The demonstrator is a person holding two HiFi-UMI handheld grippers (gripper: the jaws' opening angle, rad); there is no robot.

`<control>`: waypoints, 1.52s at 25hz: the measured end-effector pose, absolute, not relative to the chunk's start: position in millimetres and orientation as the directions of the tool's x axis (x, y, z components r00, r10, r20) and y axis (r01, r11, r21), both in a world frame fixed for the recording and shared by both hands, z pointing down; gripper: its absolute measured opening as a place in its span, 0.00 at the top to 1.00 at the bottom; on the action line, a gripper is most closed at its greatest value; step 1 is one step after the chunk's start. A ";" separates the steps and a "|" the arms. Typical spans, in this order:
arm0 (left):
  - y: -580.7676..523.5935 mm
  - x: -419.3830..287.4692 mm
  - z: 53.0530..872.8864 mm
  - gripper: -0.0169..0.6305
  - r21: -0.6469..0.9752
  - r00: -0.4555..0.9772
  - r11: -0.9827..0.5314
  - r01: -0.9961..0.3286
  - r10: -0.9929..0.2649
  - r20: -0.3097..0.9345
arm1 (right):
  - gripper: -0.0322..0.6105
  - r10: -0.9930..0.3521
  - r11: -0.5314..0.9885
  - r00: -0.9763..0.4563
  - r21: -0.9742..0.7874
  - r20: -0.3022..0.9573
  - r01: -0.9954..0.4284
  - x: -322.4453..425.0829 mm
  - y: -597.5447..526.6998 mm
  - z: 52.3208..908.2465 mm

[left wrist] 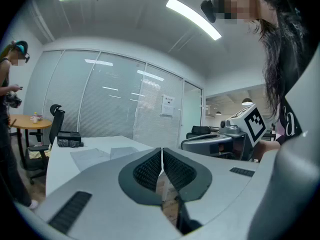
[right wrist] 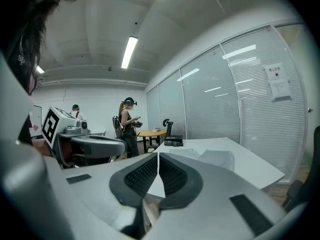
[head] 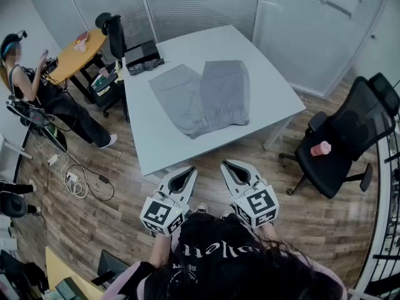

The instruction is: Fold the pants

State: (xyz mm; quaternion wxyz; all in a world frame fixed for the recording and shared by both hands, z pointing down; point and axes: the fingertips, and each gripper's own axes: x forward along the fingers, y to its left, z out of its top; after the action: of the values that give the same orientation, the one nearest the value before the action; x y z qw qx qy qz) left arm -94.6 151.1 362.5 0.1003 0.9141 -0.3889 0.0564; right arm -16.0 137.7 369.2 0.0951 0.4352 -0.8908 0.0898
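Grey pants (head: 201, 96) lie spread flat on the white table (head: 156, 144), legs pointing to the far side and forming a V. They show small and far in the left gripper view as pants (left wrist: 100, 154) and in the right gripper view as pants (right wrist: 210, 157). My left gripper (head: 187, 170) and right gripper (head: 228, 165) hang side by side over the floor, short of the table's near edge. Both are shut, tips together, with nothing between them. Neither touches the pants.
A black folded item (head: 144, 56) sits at the table's far left corner. A black office chair (head: 344, 139) stands to the right, with a pink cup on its seat. At the left a person (head: 44, 95) stands by a round wooden table (head: 78, 55). Cables lie on the wood floor.
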 end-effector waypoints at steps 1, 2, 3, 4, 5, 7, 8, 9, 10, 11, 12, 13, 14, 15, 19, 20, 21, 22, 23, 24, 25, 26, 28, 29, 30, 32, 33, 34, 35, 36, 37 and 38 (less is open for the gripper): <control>151.1 -94.5 363.4 0.93 0.140 0.690 -0.676 -0.723 -0.700 0.185 | 0.91 -0.757 0.607 -0.604 -0.073 0.250 -0.791 -16.1 137.5 369.3; 151.1 -94.3 364.3 0.93 0.141 0.689 -0.675 -0.724 -0.700 0.189 | 0.91 -0.756 0.608 -0.604 -0.069 0.252 -0.791 -16.0 137.4 369.5; 151.3 -93.7 365.1 0.93 0.142 0.688 -0.674 -0.725 -0.699 0.192 | 0.91 -0.756 0.609 -0.604 -0.067 0.253 -0.790 -15.6 137.4 369.9; 151.5 -92.7 365.7 0.93 0.143 0.689 -0.674 -0.724 -0.699 0.195 | 0.91 -0.756 0.609 -0.604 -0.067 0.254 -0.790 -14.6 137.5 370.4; 151.9 -91.6 366.1 0.93 0.144 0.689 -0.675 -0.724 -0.698 0.196 | 0.91 -0.756 0.608 -0.603 -0.069 0.253 -0.791 -13.4 137.6 371.0; 152.7 -90.0 366.6 0.93 0.144 0.689 -0.675 -0.724 -0.697 0.199 | 0.91 -0.760 0.602 -0.600 -0.076 0.249 -0.795 -10.8 137.7 372.0; 153.0 -89.8 367.1 0.93 0.145 0.688 -0.674 -0.725 -0.697 0.201 | 0.91 -0.763 0.599 -0.598 -0.079 0.246 -0.797 -9.9 137.6 372.5; 153.0 -89.9 367.7 0.93 0.145 0.687 -0.672 -0.726 -0.698 0.203 | 0.91 -0.765 0.597 -0.597 -0.081 0.243 -0.798 -9.4 137.4 372.9; 152.9 -89.9 368.6 0.93 0.146 0.685 -0.670 -0.728 -0.699 0.206 | 0.91 -0.765 0.596 -0.596 -0.083 0.241 -0.799 -8.8 137.3 373.5; 152.7 -89.6 369.5 0.93 0.147 0.683 -0.668 -0.729 -0.699 0.210 | 0.91 -0.765 0.596 -0.597 -0.084 0.241 -0.798 -8.0 137.4 374.1; 152.6 -88.6 370.2 0.93 0.149 0.682 -0.667 -0.730 -0.699 0.214 | 0.91 -0.765 0.597 -0.597 -0.086 0.241 -0.798 -6.5 137.6 374.8; 152.7 -87.0 370.4 0.93 0.149 0.681 -0.666 -0.731 -0.700 0.216 | 0.91 -0.764 0.597 -0.598 -0.087 0.241 -0.798 -4.4 138.1 375.4; 152.8 -84.9 370.3 0.93 0.150 0.681 -0.665 -0.732 -0.700 0.216 | 0.91 -0.764 0.597 -0.599 -0.087 0.241 -0.797 -2.0 138.5 375.7; 152.7 -82.5 369.9 0.93 0.149 0.680 -0.665 -0.732 -0.701 0.215 | 0.91 -0.764 0.598 -0.599 -0.086 0.239 -0.797 0.6 138.8 375.7; 153.0 -70.3 369.8 0.93 0.148 0.682 -0.667 -0.730 -0.700 0.212 | 0.91 -0.764 0.598 -0.598 -0.083 0.242 -0.797 12.4 141.1 377.7; 153.4 -66.7 370.2 0.93 0.149 0.683 -0.668 -0.729 -0.699 0.211 | 0.91 -0.763 0.598 -0.598 -0.082 0.244 -0.797 15.7 142.2 378.6; 153.9 -63.0 370.8 0.93 0.150 0.685 -0.669 -0.728 -0.698 0.211 | 0.91 -0.763 0.599 -0.598 -0.082 0.245 -0.797 19.1 143.4 379.6; 154.5 -59.0 371.6 0.93 0.152 0.685 -0.669 -0.727 -0.697 0.210 | 0.91 -0.762 0.599 -0.598 -0.081 0.247 -0.797 22.8 144.9 380.7; 155.3 -54.7 372.7 0.93 0.154 0.686 -0.670 -0.727 -0.696 0.210 | 0.91 -0.761 0.600 -0.599 -0.081 0.249 -0.796 26.8 146.5 382.0; 156.1 -50.0 374.0 0.93 0.156 0.687 -0.670 -0.726 -0.695 0.211 | 0.91 -0.760 0.600 -0.599 -0.082 0.252 -0.796 31.1 148.2 383.6; 157.2 -44.9 375.7 0.93 0.158 0.688 -0.670 -0.725 -0.694 0.213 | 0.91 -0.759 0.600 -0.599 -0.082 0.256 -0.796 35.7 149.9 385.4; 158.8 -39.7 377.6 0.93 0.160 0.689 -0.671 -0.724 -0.692 0.217 | 0.91 -0.758 0.600 -0.598 -0.083 0.259 -0.796 40.5 151.7 387.3; 163.1 -29.9 382.1 0.93 0.163 0.693 -0.675 -0.720 -0.684 0.229 | 0.91 -0.759 0.596 -0.596 -0.089 0.261 -0.798 49.7 154.7 391.1; 165.1 -25.9 384.2 0.93 0.163 0.695 -0.677 -0.717 -0.679 0.237 | 0.91 -0.761 0.593 -0.595 -0.095 0.259 -0.799 53.5 155.6 392.9; 166.6 -23.0 386.0 0.93 0.161 0.696 -0.680 -0.716 -0.675 0.245 | 0.91 -0.761 0.591 -0.595 -0.103 0.258 -0.800 56.2 155.8 394.8; 168.1 -20.6 387.8 0.93 0.157 0.694 -0.679 -0.717 -0.672 0.259 | 0.91 -0.759 0.589 -0.596 -0.115 0.260 -0.800 58.9 154.7 398.7; 168.2 -21.1 387.8 0.93 0.156 0.690 -0.676 -0.720 -0.674 0.263 | 0.91 -0.757 0.590 -0.599 -0.120 0.262 -0.798 59.1 154.0 400.3; 167.9 -22.3 387.3 0.93 0.155 0.685 -0.671 -0.725 -0.679 0.266 | 0.91 -0.754 0.592 -0.602 -0.123 0.264 -0.796 59.0 153.3 401.4; 167.2 -24.0 386.6 0.93 0.154 0.679 -0.665 -0.731 -0.683 0.268 | 0.91 -0.751 0.595 -0.605 -0.128 0.263 -0.794 58.6 152.2 402.0; 166.1 -25.8 385.9 0.93 0.152 0.673 -0.660 -0.735 -0.688 0.270 | 0.91 -0.749 0.596 -0.609 -0.134 0.261 -0.792 58.1 151.0 402.3; 165.0 -27.6 385.6 0.93 0.148 0.669 -0.657 -0.739 -0.691 0.273 | 0.91 -0.748 0.597 -0.611 -0.140 0.257 -0.790 57.6 149.5 402.7; 163.8 -29.2 385.9 0.93 0.145 0.666 -0.655 -0.742 -0.693 0.277 | 0.91 -0.748 0.596 -0.613 -0.147 0.254 -0.789 56.9 147.9 403.6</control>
State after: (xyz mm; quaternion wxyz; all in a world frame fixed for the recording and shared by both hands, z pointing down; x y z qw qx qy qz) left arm -29.2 163.8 385.9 0.1235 0.9042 -0.3967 0.0992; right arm 56.9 147.9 403.6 0.0830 0.4321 -0.8895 0.1231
